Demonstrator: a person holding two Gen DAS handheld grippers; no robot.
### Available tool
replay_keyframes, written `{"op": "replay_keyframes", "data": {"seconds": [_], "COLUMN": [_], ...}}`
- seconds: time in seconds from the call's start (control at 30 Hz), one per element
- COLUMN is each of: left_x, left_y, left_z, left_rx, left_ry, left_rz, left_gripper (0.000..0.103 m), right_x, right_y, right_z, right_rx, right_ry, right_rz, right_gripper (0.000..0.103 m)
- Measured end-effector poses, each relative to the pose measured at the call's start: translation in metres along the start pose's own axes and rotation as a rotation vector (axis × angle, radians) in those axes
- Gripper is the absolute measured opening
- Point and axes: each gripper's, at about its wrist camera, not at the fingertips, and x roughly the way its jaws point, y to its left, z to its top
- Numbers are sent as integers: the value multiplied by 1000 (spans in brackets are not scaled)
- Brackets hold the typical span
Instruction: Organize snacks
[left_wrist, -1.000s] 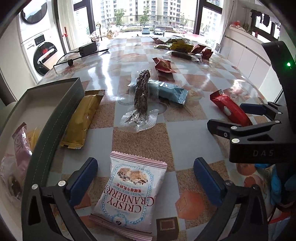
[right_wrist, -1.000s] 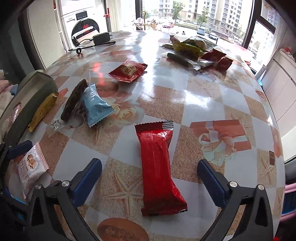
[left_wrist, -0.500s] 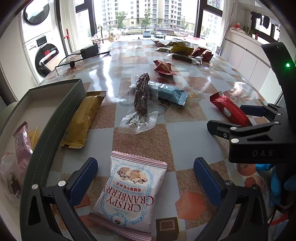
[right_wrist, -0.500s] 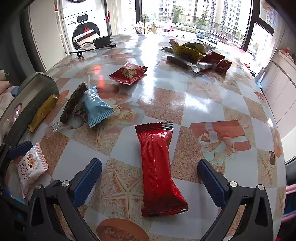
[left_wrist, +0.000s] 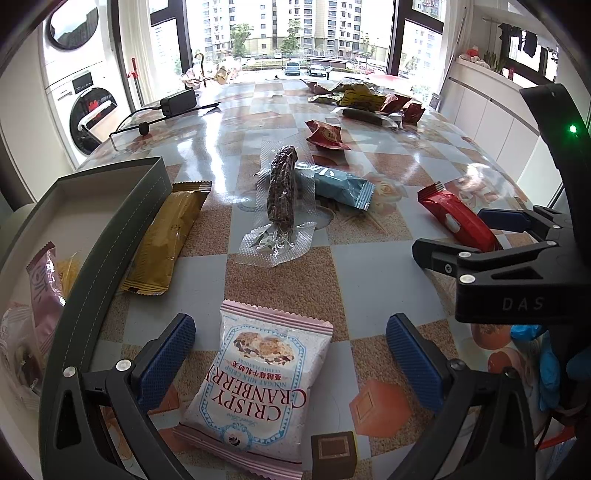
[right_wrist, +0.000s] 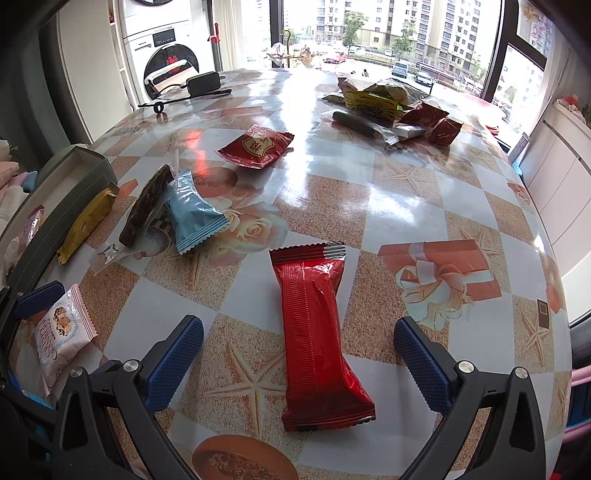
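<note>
Pick-up stage: left gripper (left_wrist: 290, 360) gapes, empty, astride the cranberry packet (left_wrist: 258, 380); right gripper (right_wrist: 299, 354) likewise astride the red bar (right_wrist: 314, 332); next, I judge, each closes.

Daylit windows (left_wrist: 295, 33), stacked washing machines (left_wrist: 88, 118), white cabinets (left_wrist: 491, 110), patterned table (right_wrist: 388, 206)

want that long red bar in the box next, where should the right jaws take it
Grip the red bar across its narrow middle, coming straight down. It lies flat, lengthwise between the open right gripper, so its long sides already face the jaws.
</note>
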Motion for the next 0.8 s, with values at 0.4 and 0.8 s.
{"op": "replay_keyframes", "data": {"seconds": [0.4,0.8], "left_x": [0,-3], "left_y": [0,-10], "left_z": [-1,13], "left_rx": [-1,28], "left_ry": [-1,155], "left_rz": [1,-15], "left_gripper": [103,90], "right_x": [0,8], "right_y": [1,2], "right_z": [-1,28], "right_rx": [0,9], "right_ry": [0,180], "right_rz": [0,-6], "right_gripper": [103,93]}}
